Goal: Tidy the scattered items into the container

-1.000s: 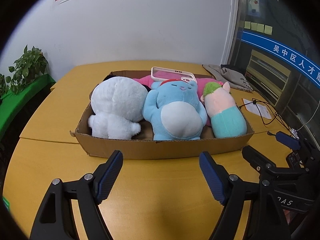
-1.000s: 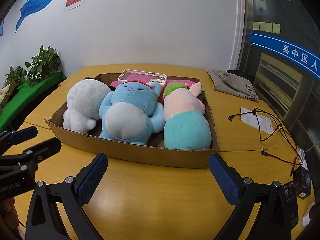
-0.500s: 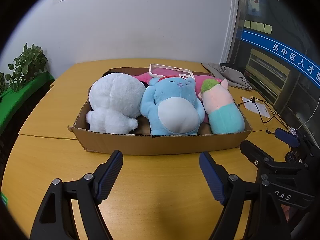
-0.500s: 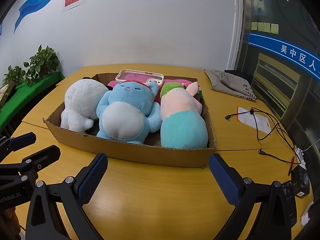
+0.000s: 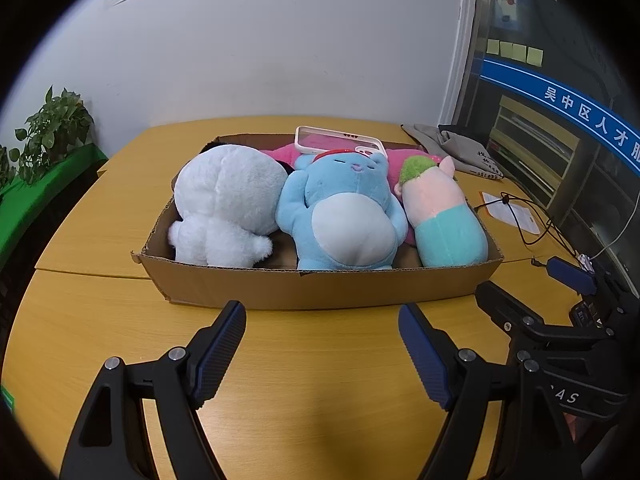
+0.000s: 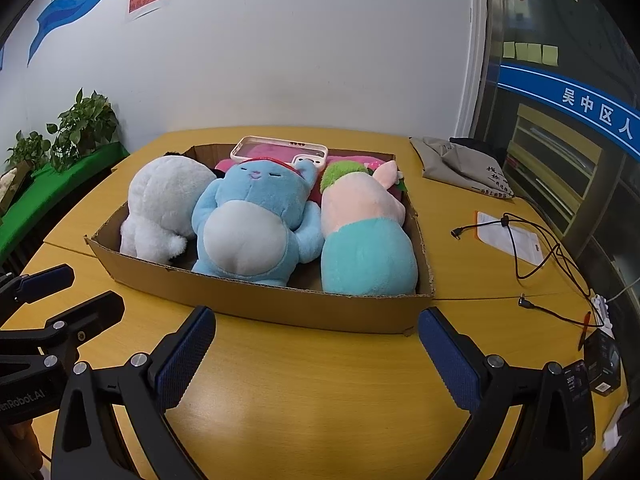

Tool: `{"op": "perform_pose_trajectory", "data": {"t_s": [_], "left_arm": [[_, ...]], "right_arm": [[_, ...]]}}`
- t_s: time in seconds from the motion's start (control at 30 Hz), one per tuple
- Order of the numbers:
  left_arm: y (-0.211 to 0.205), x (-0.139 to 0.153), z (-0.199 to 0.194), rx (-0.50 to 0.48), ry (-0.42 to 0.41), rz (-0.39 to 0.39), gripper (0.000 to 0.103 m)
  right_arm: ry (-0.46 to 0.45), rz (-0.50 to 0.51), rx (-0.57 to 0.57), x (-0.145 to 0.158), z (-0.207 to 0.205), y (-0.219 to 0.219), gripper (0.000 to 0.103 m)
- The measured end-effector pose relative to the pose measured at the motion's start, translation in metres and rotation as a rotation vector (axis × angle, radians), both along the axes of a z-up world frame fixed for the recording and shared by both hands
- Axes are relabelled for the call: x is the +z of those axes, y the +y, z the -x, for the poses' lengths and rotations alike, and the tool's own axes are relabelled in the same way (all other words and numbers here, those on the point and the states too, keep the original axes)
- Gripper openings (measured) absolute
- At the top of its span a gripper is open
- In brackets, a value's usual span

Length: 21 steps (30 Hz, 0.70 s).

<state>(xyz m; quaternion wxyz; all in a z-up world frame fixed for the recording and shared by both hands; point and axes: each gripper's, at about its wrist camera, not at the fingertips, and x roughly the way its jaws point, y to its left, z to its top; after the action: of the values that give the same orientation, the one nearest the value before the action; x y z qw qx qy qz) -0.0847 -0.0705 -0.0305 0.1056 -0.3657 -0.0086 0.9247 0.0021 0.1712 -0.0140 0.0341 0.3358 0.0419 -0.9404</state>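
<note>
A shallow cardboard box (image 5: 320,292) (image 6: 304,308) sits on the yellow table. In it lie a white plush (image 5: 228,204) (image 6: 164,204), a blue plush (image 5: 344,216) (image 6: 256,220) and a pink-and-teal plush (image 5: 444,216) (image 6: 364,236), side by side. A white phone case (image 5: 340,144) (image 6: 280,152) rests on a pink item behind them. My left gripper (image 5: 322,320) hovers open over bare table in front of the box. My right gripper (image 6: 316,328) also stands open before the box, with nothing between its fingers.
A grey cloth bag (image 6: 464,164) lies at the back right. A black cable (image 6: 532,248) and a white packet (image 6: 508,236) lie to the right of the box. Small dark devices (image 6: 600,364) sit near the right table edge. Potted plants (image 6: 84,124) stand at the left.
The box and plush toys sit a little lower and nearer in both views than a second ago. Both grippers stay open and empty.
</note>
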Motion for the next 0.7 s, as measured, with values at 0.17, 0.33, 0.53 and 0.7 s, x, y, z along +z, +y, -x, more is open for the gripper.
{"op": "perform_pose_trajectory", "data": {"t_s": [0.17, 0.33, 0.53, 0.7], "left_arm": [[0.0006, -0.0012, 0.0008, -0.002, -0.003, 0.004, 0.079], [-0.0004, -0.0013, 0.0017, -0.001, -0.003, 0.005, 0.079], [-0.0027, -0.0025, 0.0024, 0.002, -0.008, 0.001, 0.079], [-0.0035, -0.004, 0.0033, 0.009, -0.013, 0.002, 0.079]], "right_arm": [[-0.004, -0.003, 0.002, -0.0013, -0.0006, -0.0006, 0.103], [-0.004, -0.003, 0.002, -0.0017, -0.0009, -0.0016, 0.103], [-0.01, -0.005, 0.004, -0.0041, -0.0017, -0.003, 0.103], [-0.01, -0.003, 0.002, -0.0036, -0.001, -0.0029, 0.103]]}}
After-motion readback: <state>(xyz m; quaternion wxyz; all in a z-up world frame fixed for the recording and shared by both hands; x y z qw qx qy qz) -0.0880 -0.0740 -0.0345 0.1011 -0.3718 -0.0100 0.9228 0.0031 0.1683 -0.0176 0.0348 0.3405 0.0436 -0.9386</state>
